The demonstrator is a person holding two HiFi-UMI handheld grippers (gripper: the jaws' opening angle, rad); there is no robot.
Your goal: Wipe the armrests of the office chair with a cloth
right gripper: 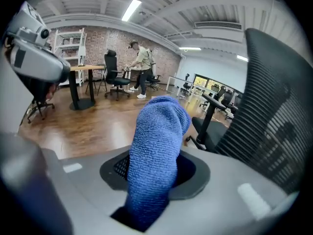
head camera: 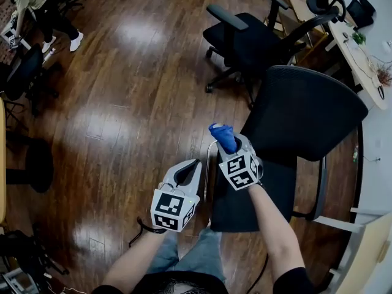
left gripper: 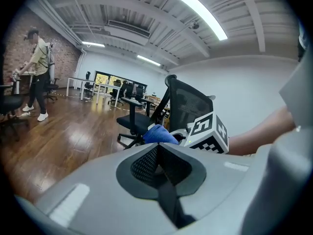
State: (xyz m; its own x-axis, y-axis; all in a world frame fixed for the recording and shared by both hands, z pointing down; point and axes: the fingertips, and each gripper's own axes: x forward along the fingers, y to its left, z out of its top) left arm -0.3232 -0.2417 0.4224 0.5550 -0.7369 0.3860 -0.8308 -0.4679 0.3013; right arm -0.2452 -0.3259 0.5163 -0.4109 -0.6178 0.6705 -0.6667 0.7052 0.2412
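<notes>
Head view: wood floor (head camera: 122, 103); black mesh-backed office chair (head camera: 306, 112) directly ahead, second black chair (head camera: 245, 41) beyond it. Right gripper (head camera: 231, 147) has its jaws clamped on a blue cloth (head camera: 222, 133), which sticks up past the tips, just beside the near chair's backrest edge. Left gripper (head camera: 187, 171) is alongside, jaws pressed together with nothing between them.

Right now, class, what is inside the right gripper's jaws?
A blue cloth is clamped in the right gripper, sticking out forward. Its tail end is hidden between the jaws.
</notes>
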